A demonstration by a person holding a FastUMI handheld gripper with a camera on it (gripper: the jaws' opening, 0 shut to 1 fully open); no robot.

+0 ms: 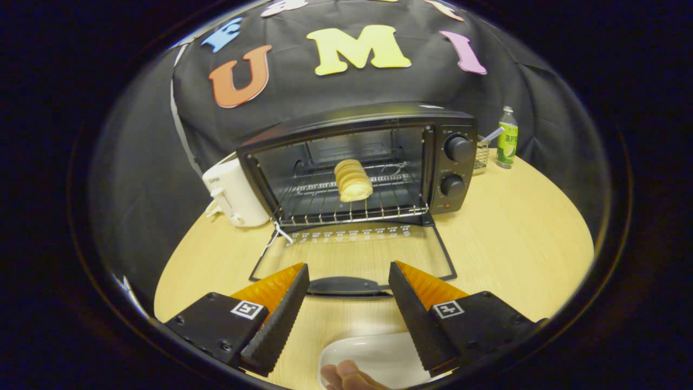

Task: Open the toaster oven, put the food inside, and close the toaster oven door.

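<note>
On the wooden worktop point(520, 233) the bread point(352, 180) already sits on the rack, so the gripper point(349, 281), fingers spread and empty, should hook under the door handle point(346, 285) centrally and swing the door point(354, 252) up evenly.

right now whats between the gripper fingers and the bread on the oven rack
In the gripper view, the open glass door with its handle lies flat between the gripper and bread.

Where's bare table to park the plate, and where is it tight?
Bare wood lies right of the toaster oven, from its knobs out to the green bottle. Smaller patch left of the open door, below the white appliance. Tight ahead: open fingers flank the door handle, white plate beneath.
</note>
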